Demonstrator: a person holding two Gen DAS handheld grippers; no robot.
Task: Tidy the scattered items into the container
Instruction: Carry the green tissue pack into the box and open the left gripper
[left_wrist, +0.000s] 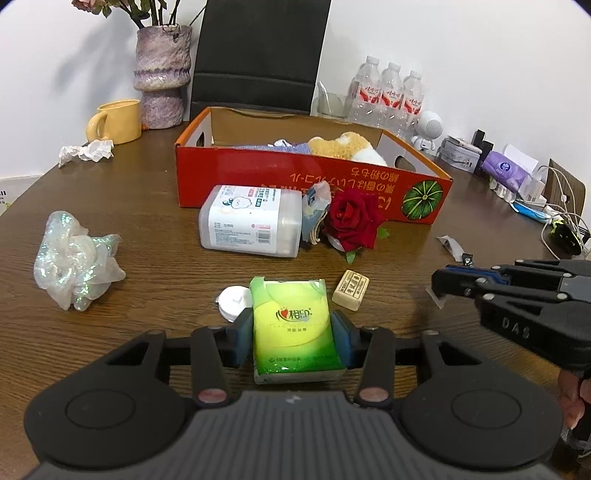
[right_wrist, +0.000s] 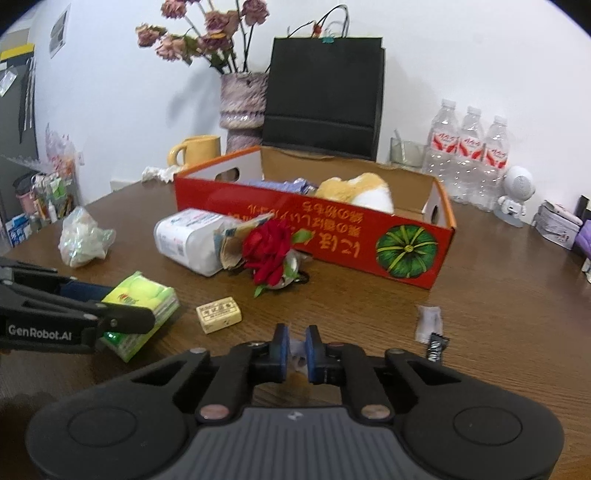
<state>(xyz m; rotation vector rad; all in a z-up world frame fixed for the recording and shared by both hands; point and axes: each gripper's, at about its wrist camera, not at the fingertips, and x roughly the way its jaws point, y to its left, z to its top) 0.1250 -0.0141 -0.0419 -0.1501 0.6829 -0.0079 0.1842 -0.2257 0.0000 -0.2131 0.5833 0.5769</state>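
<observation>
Green and yellow tissue pack (left_wrist: 295, 325) sits squarely between my left gripper (left_wrist: 293, 341) fingers in the left wrist view, blue pads (left_wrist: 341, 339) pressing its two sides, so that one's clamped on the pack down on the wooden table (left_wrist: 147, 332). Just left of the pack is a white round cap (left_wrist: 232, 301), just right a small cream block (left_wrist: 350, 290). Further back lie a white wipes tub (left_wrist: 251, 221) on its side and a red rose (left_wrist: 351, 218), both right up against the front wall of the red cardboard box (left_wrist: 295, 177). A plush toy (left_wrist: 343, 146) is already inside the box. A crumpled shiny bag (left_wrist: 75, 264) lies well off to the left, crumpled white paper (left_wrist: 86, 151) near the yellow mug (left_wrist: 116, 122). My right gripper (left_wrist: 437, 290) pokes in from the right edge, with a scrap hanging at its tips.

Right wrist view now: the right gripper (right_wrist: 295, 345) has its jaws pulled in narrow, and a small pale wrapper scrap (right_wrist: 297, 360) is pinched between the pads. It's blurry, so I can't say what it is exactly. A clear wrapper (right_wrist: 428, 323) and a dark sachet (right_wrist: 436, 347) lie just to the right on the table. The left gripper (right_wrist: 129, 319) shows at the left, closed on the tissue pack (right_wrist: 144, 295).
</observation>
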